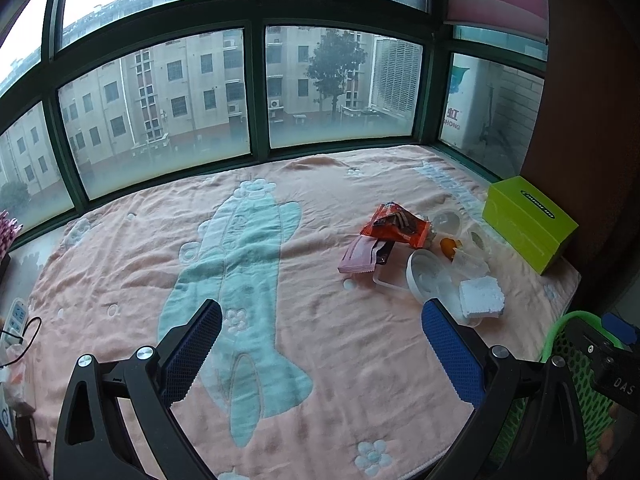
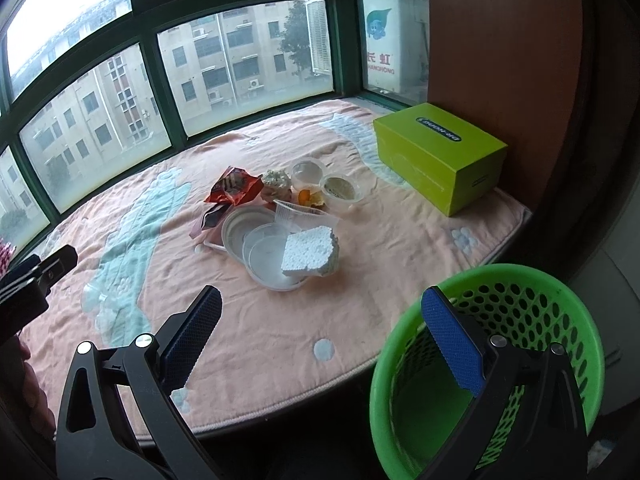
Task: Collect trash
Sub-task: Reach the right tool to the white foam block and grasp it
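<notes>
Both grippers hang empty with fingers spread wide, the left gripper (image 1: 320,336) over bare blanket (image 1: 132,264) and the right gripper (image 2: 320,332) at the green basket (image 2: 560,312). The trash sits at the right gripper's twelve o'clock: crinkly orange wrapper (image 2: 234,188), thin clear lids (image 2: 264,256), then the foam block (image 2: 310,252). All look feather-light. I'd pinch the wrapper's edge; foam crumbles, so squeeze its flat sides gently.

"DAS" on black device (image 1: 616,380)
</notes>
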A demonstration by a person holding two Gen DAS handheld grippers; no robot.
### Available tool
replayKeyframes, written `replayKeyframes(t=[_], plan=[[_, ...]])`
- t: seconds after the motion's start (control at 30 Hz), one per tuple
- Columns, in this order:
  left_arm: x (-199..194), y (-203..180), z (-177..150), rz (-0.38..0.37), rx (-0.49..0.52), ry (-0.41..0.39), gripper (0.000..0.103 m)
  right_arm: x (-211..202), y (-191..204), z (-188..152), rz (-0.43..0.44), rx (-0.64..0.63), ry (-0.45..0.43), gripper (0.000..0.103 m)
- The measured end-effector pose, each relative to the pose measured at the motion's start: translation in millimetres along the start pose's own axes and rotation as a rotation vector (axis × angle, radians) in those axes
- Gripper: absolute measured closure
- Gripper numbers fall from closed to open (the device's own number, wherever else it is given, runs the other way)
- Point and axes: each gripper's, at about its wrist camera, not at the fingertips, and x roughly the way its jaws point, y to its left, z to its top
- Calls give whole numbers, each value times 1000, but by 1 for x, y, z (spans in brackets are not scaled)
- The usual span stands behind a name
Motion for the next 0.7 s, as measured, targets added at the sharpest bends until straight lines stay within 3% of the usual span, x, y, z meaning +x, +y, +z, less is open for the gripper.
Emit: replayKeyframes(t=[0.4, 0.7], plan=[[24, 17, 13, 3, -11, 19, 6, 59, 22, 28, -24, -67, 106, 8], [41, 35, 11, 8, -37, 50, 6, 118, 29, 34, -54, -81, 247, 14]])
